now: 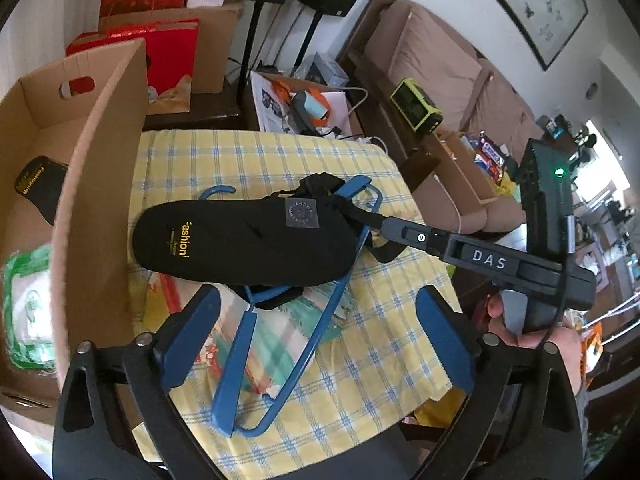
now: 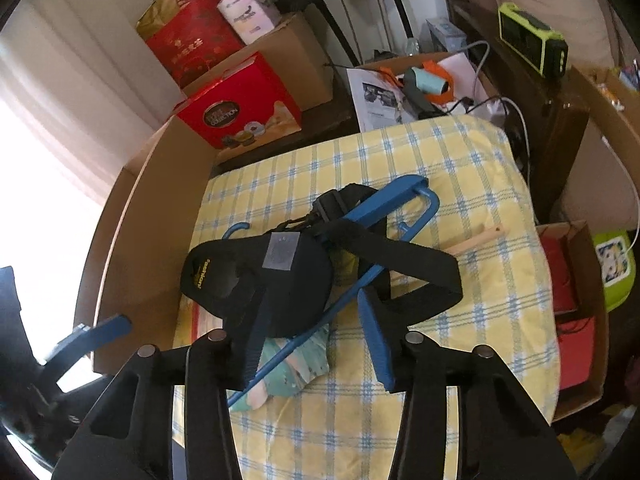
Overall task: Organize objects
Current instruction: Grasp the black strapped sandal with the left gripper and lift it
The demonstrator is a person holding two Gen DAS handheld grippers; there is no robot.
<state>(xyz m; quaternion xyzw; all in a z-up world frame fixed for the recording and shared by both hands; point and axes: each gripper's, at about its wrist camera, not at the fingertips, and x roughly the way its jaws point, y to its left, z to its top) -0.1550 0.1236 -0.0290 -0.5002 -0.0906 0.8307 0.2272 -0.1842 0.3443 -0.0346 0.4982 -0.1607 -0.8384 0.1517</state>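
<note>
Centrally in both frames lies a table covered with a yellow cloth (image 1: 280,152) checked in blue and white. At the left edge of the left wrist view stands an open cardboard box (image 1: 100,184) with a cut handle slot; a second black pouch (image 1: 38,184) with gold lettering lies inside it, upper left.

The black pouch (image 1: 244,240) rests at frame centre on the cloth, elongated and rounded, soft fabric, with gold "Fashion" lettering near its left end and a grey square patch near its right end. It lies on top of a blue hanger (image 1: 240,344), whose bar runs toward the lower centre. A black strap (image 2: 408,264) extends from the pouch toward the right.

The left gripper (image 1: 318,336) stands wide apart at lower centre, blue pads on either side of the hanger bar, holding nothing. The right gripper (image 2: 316,340) stands about half apart, its fingers (image 2: 376,340) flanking the near end of the pouch and the strap; whether the pads press on either cannot be determined.

A colourful packet (image 2: 288,368) lies beneath the hanger.
</note>
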